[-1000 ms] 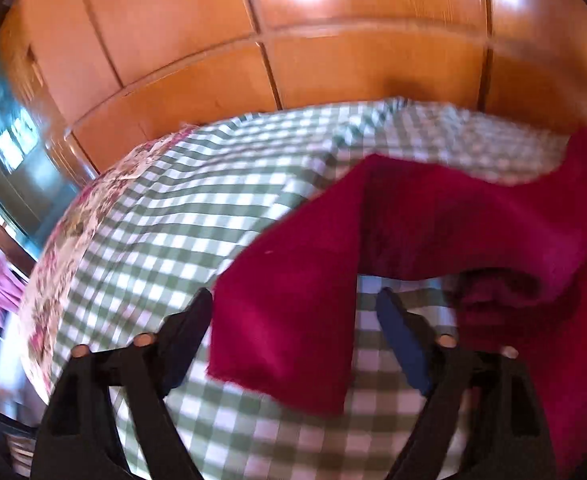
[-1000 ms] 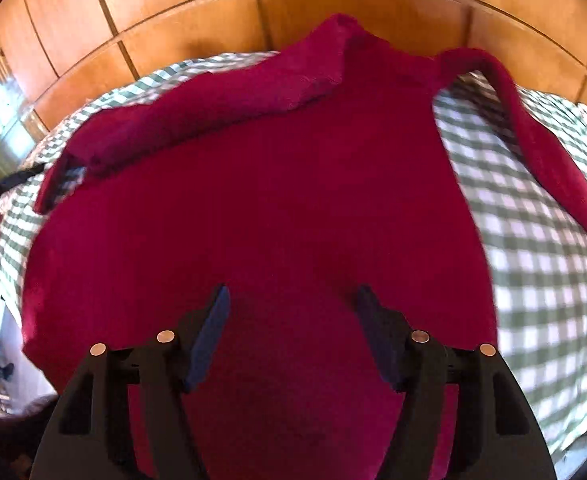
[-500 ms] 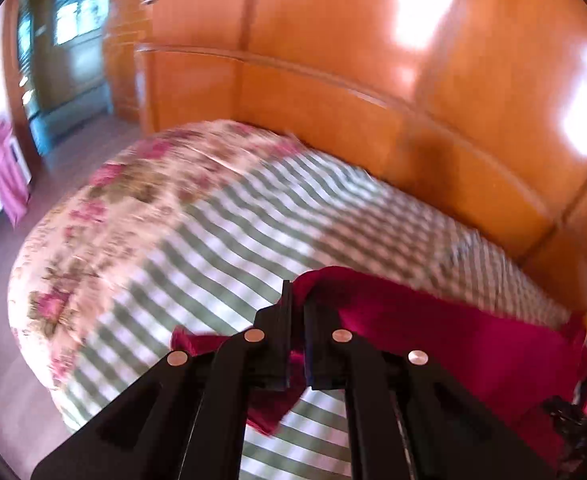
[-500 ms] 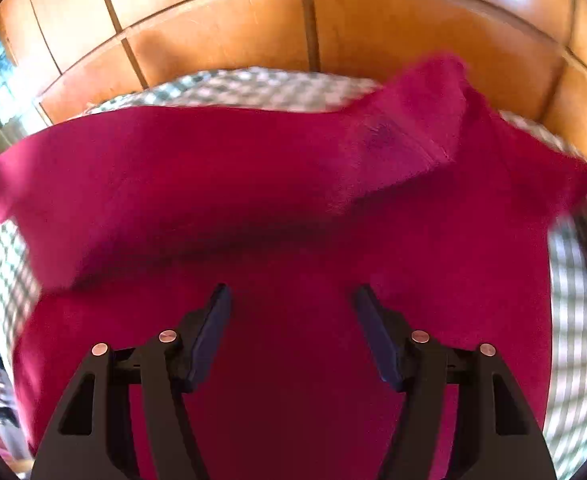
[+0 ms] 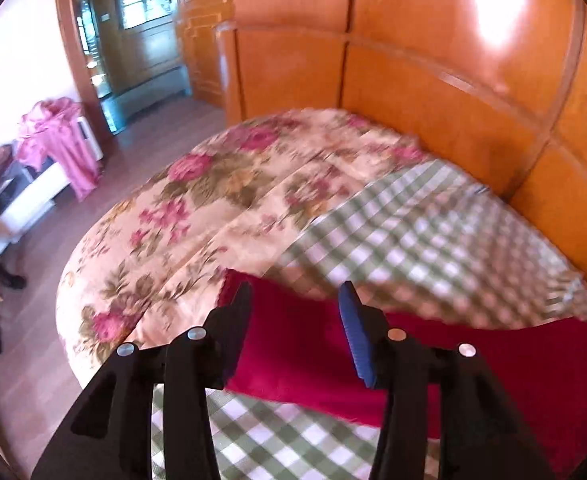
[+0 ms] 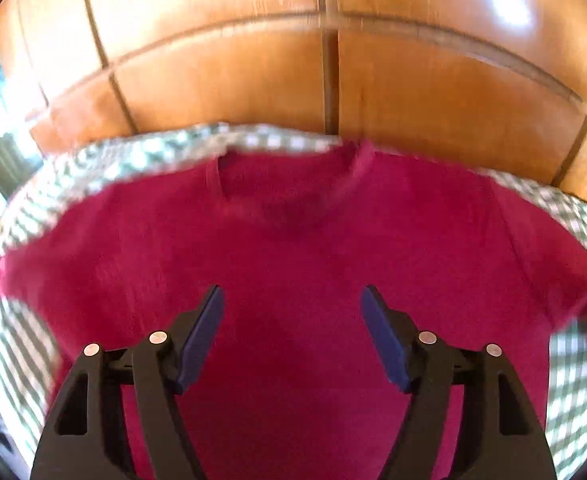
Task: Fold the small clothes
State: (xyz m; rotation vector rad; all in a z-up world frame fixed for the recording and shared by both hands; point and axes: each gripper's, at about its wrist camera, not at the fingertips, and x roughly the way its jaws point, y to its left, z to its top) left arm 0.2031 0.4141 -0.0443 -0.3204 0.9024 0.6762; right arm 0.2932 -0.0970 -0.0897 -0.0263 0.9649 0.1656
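A dark red sweater [image 6: 293,248] lies spread on the green-checked cloth [image 6: 93,160], neckline toward the headboard. My right gripper [image 6: 291,300] is open and empty above the sweater's chest. In the left wrist view one red sleeve [image 5: 293,344] lies stretched out over the checked cloth [image 5: 413,240]. My left gripper [image 5: 295,300] is open and empty just above the sleeve's end.
A glossy wooden headboard [image 5: 453,100] runs behind the bed. A floral bedspread [image 5: 213,200] covers the bed's left part, which drops to a wooden floor [image 5: 45,260]. Pink clothes [image 5: 61,136] hang over furniture at the far left.
My left gripper, shut on the sleeve half a second ago, has opened and let it go after pulling it out to the left. The sweater now lies spread flat.
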